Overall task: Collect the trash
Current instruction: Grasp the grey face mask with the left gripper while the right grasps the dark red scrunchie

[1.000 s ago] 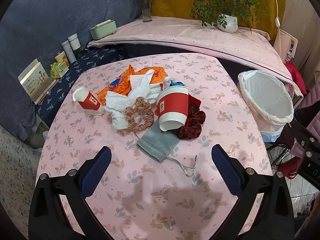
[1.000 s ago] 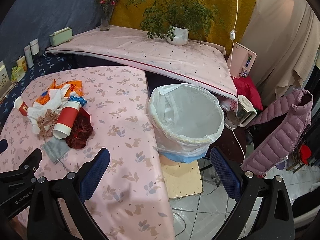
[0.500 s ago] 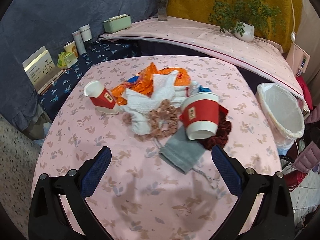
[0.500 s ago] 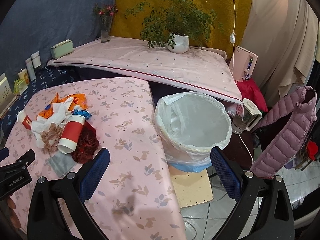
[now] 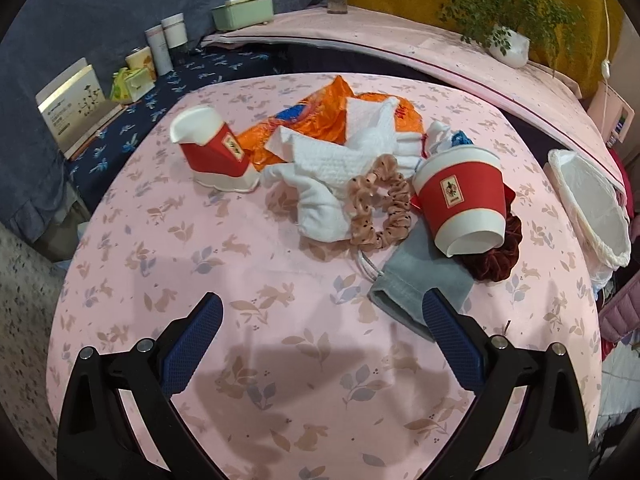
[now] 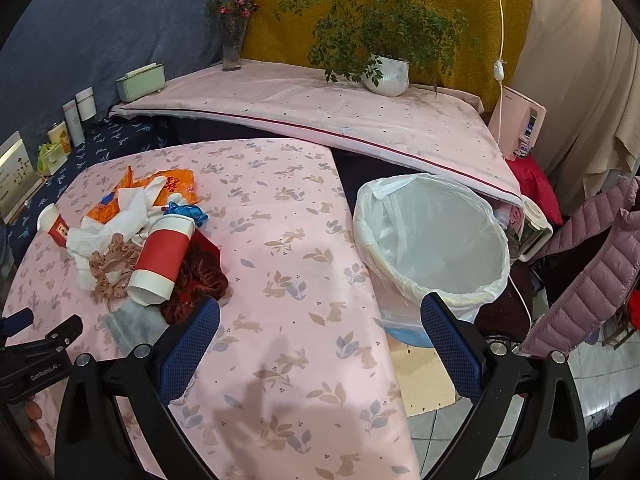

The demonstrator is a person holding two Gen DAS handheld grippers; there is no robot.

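Observation:
A heap of trash lies on the pink table [image 5: 248,280]: a tipped red paper cup [image 5: 460,204], a second crushed red cup [image 5: 214,152], white tissues [image 5: 344,160], an orange wrapper [image 5: 312,116], a tan scrunchie [image 5: 380,208], a dark red scrunchie [image 5: 496,256] and a grey mask [image 5: 416,284]. My left gripper [image 5: 320,344] is open, just short of the heap. My right gripper [image 6: 320,344] is open over the table's right edge, with the lined bin [image 6: 432,240] ahead of it on the right. The red cup [image 6: 164,256] lies to its left.
A pink-covered shelf [image 6: 320,108] behind holds a potted plant [image 6: 386,74], a vase [image 6: 232,48] and a green box [image 6: 140,80]. Bottles and boxes [image 5: 160,48] stand at the far left. A purple jacket [image 6: 592,268] hangs beside the bin.
My left gripper has moved forward and to the left, closer to the heap. My right gripper has swung slightly left, so the bin sits further right in its view.

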